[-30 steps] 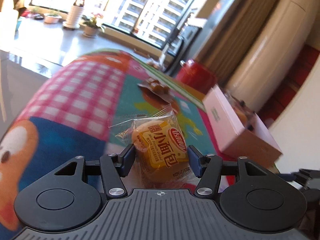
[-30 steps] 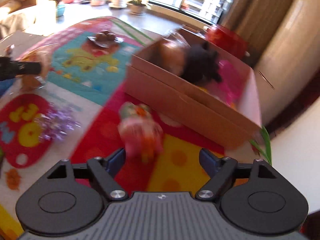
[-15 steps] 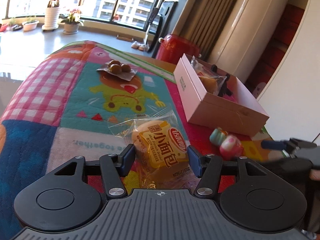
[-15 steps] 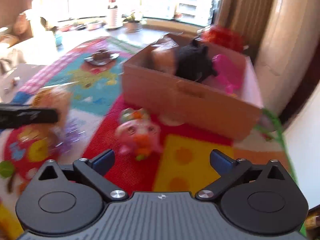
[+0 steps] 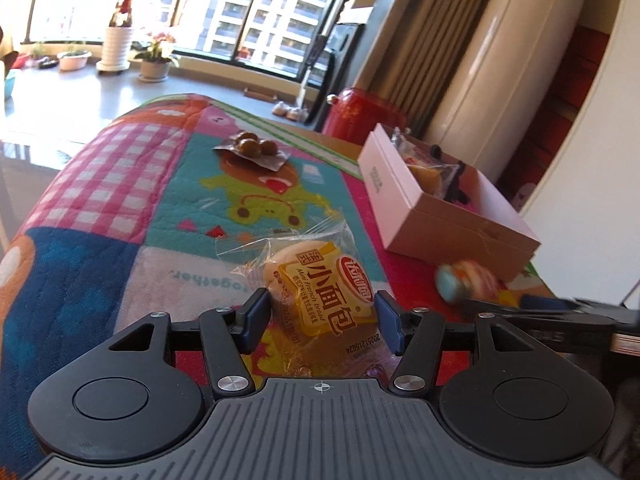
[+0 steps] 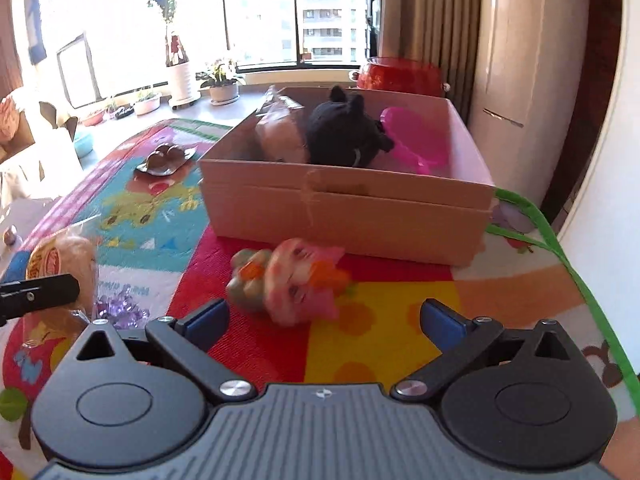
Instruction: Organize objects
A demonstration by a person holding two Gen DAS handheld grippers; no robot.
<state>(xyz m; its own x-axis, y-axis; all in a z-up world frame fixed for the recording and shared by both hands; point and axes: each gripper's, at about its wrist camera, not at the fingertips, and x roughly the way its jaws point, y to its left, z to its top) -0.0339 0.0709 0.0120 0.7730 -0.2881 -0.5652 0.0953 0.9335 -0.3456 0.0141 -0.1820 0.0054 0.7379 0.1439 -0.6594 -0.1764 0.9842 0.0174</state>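
Note:
My left gripper [image 5: 320, 314] is shut on a wrapped mini bread packet [image 5: 320, 280], held just above the colourful play mat [image 5: 132, 184]. The same packet [image 6: 68, 252] shows at the left edge of the right wrist view. An open cardboard box [image 6: 348, 216] stands on the mat, holding a black plush [image 6: 344, 132], a pink plastic piece [image 6: 416, 140] and another bread packet [image 6: 280, 128]. A pink pig toy [image 6: 296, 280] lies on the mat in front of the box. My right gripper [image 6: 324, 318] stands wide open just short of it, with nothing between its pads.
A foil packet of brown balls [image 5: 252, 150] lies at the far end of the mat. Purple crystal pieces [image 6: 120, 308] sit near the left gripper. A red pot [image 5: 360, 116] and a white cabinet stand behind the box. The mat's green edge [image 6: 560, 240] runs on the right.
The right jaws have widened and its view has rolled level, with the pig toy now centred ahead. The left gripper has swung right with the bread, bringing the box into view.

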